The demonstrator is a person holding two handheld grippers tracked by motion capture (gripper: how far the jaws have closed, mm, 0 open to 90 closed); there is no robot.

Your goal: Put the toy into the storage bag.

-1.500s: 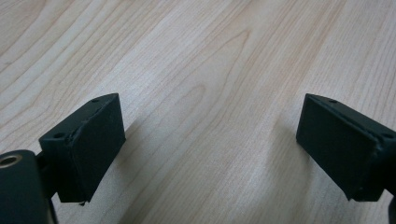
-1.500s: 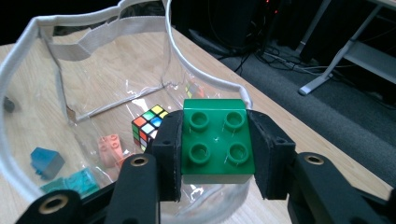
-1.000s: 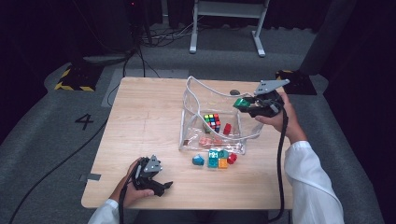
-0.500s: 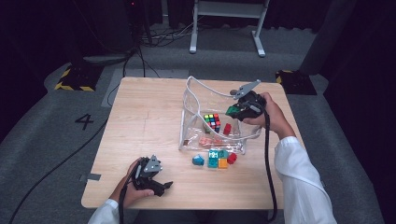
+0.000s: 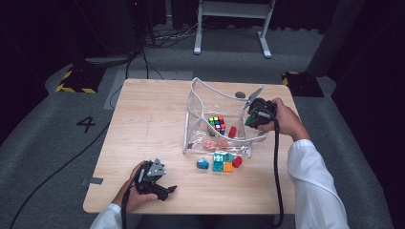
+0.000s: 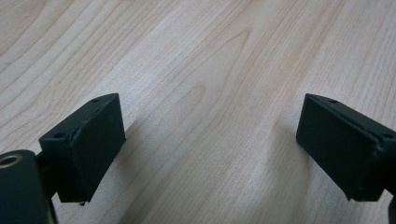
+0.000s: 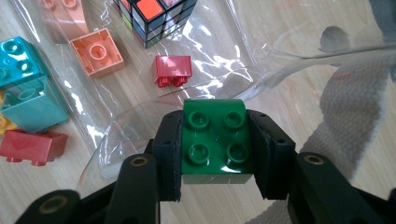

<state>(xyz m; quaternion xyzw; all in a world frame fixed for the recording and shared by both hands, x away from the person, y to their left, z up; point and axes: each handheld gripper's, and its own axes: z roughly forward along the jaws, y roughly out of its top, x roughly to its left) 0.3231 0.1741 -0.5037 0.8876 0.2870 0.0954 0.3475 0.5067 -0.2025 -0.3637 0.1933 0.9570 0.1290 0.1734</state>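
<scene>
Step in hand: we judged that we were carrying the green brick [image 7: 215,140] to the clear bag [image 5: 200,100], to add it to the toys already inside.
Right gripper [image 7: 215,142]: closed on the green brick, one pad against each side, studs facing the camera; in the high view it sat right of centre, at the bag's right edge.
Left gripper [image 5: 160,188]: in the lower left of the high view, jaws apart with nothing between them, bare table [image 6: 196,56] beneath.
In the bag: a puzzle cube [image 5: 217,124], a red brick [image 5: 232,131] and two peach bricks [image 5: 214,143], near the frame's centre.
Outside the bag: teal, orange and red bricks [image 5: 220,162] just below it.
Next move: we thought the brick had to pass over the bag's rim before we let go, without dragging the thin plastic along.
</scene>
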